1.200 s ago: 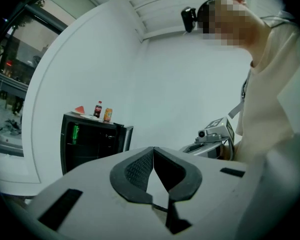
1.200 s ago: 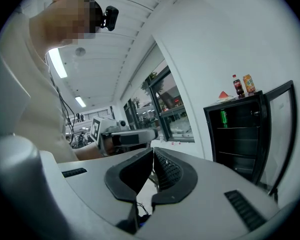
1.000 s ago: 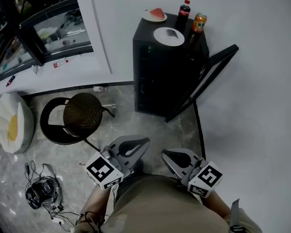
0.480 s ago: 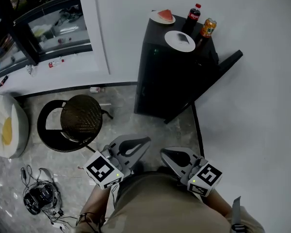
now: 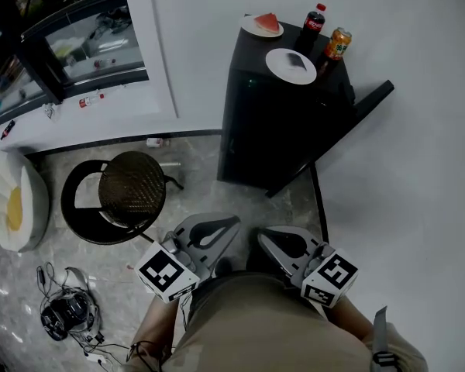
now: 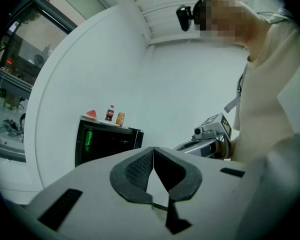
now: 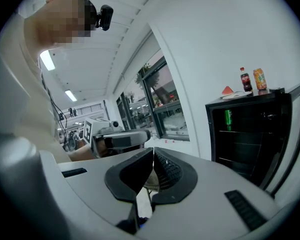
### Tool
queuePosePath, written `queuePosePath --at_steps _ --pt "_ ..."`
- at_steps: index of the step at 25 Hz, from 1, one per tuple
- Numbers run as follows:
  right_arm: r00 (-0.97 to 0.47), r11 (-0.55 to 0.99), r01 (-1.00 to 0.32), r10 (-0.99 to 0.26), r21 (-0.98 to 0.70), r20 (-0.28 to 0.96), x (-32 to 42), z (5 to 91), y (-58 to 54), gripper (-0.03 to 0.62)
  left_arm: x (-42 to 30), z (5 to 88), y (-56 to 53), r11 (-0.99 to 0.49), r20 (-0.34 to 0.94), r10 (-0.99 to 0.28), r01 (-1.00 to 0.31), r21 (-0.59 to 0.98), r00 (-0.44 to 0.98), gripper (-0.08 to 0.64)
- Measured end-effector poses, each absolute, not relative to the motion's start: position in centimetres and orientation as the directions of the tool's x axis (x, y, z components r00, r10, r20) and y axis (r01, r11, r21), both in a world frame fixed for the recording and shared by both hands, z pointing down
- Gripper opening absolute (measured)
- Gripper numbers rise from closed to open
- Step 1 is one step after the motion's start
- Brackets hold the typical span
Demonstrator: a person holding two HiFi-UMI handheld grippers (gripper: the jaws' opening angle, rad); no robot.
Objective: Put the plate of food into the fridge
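Note:
A black mini fridge stands against the white wall with its door swung open to the right. On its top sit a white plate with dark food, a plate with a watermelon slice, a cola bottle and an orange can. My left gripper and right gripper hang side by side near my body, well short of the fridge. Both are shut and hold nothing. The right gripper view shows the fridge's shelves and a green can inside.
A round black stool stands on the marble floor left of the fridge. A white cushion with a yellow spot lies at the far left, with a tangle of cables below it. A glass window front fills the upper left.
In the head view the fridge has slid a little to the right and the cushion has shifted. Both grippers keep their place near my body and stay shut.

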State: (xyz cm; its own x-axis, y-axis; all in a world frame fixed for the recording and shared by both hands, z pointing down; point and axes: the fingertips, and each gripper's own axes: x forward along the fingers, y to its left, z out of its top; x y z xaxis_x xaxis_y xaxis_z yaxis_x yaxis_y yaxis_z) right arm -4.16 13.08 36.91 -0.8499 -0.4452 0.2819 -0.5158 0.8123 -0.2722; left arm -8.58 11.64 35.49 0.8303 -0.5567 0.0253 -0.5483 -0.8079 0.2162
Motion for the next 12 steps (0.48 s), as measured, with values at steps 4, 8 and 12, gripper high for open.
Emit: queuePosePath --at_steps 4,8,12 --pt "-0.862 0.812 -0.501 -0.434 -0.300 0.262 -3.3 37.2 10.3 0.021 -8.0 35.7 9.3 -0.794 0.061 -0.573 -0.573 0.203 0.817 0.011" --pt "-0.867 0.805 -0.495 -0.431 -0.327 0.249 -1.2 37.3 7.4 0.021 -6.4 35.9 6.6 -0.780 0.074 -0.581 -0.581 0.233 0.810 0.011" --pt "-0.867 0.787 -0.497 -0.434 -0.364 0.244 1.4 37.6 4.7 0.021 -4.1 36.0 4.0 -0.775 0.094 -0.580 -0.583 0.244 0.809 0.011"
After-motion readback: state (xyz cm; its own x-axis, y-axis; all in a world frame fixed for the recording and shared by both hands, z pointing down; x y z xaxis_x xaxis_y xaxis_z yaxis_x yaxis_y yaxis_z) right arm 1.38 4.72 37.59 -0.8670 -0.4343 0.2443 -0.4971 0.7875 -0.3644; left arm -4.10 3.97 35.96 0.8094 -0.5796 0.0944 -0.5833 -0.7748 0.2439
